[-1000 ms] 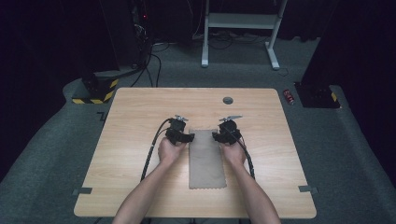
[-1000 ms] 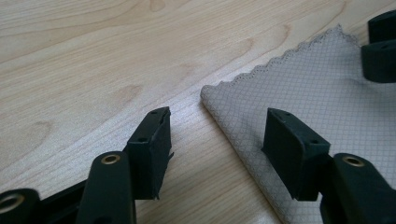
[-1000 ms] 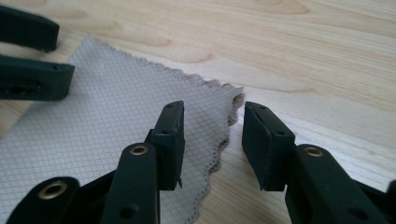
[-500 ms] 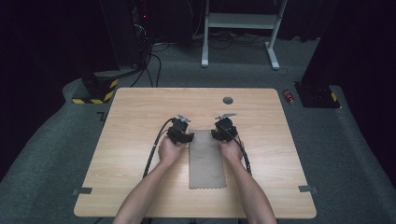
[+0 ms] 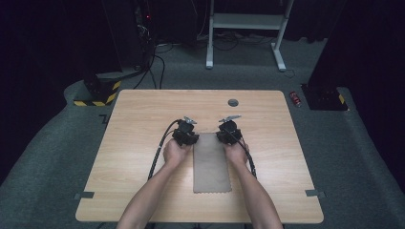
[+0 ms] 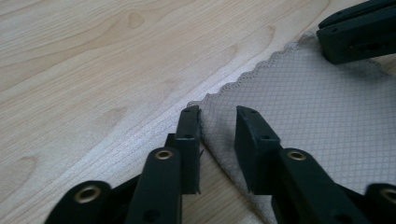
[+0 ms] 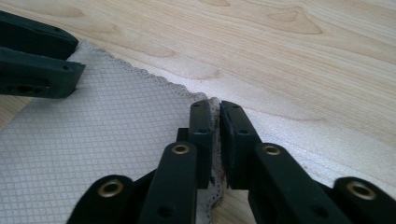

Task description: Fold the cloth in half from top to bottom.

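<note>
A grey quilted cloth [image 5: 211,162] with a scalloped edge lies flat on the wooden table [image 5: 143,119], long side running away from me. My left gripper [image 5: 187,134] is at its far left corner. In the left gripper view the jaws stand open around that corner [image 6: 218,112], with the cloth [image 6: 317,107] lying between them. My right gripper [image 5: 228,132] is at the far right corner. In the right gripper view it is shut [image 7: 215,105] on the edge of the cloth [image 7: 93,140], which shows pinched between the jaws.
A round grey grommet [image 5: 233,102] sits in the table near its far edge. On the floor beyond are a red can [image 5: 296,98], a yellow-black striped base [image 5: 95,98] with cables, and a white frame [image 5: 243,21]. Bare wood surrounds the cloth.
Both grippers have shifted slightly inward toward the cloth's far corners. The cloth itself lies as before.
</note>
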The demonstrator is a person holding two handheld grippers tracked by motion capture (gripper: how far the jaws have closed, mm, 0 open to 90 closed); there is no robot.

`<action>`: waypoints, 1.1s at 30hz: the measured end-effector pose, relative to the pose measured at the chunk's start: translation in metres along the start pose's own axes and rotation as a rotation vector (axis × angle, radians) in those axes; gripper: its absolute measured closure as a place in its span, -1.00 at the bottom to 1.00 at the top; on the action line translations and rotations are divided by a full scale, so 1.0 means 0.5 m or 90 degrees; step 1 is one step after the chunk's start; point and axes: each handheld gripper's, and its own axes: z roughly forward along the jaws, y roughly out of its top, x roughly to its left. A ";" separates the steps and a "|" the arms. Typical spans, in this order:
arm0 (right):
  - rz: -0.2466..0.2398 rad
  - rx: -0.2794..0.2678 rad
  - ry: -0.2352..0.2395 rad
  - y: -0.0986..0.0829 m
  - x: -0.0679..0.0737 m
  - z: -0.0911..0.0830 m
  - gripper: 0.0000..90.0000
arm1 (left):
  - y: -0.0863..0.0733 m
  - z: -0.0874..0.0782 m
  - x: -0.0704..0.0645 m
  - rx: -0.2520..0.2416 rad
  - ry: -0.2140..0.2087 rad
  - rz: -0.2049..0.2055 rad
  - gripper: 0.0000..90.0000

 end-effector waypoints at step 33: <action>0.044 -0.048 0.036 0.018 -0.034 -0.068 0.96 | 0.070 -0.047 0.026 -0.047 -0.095 -0.035 0.97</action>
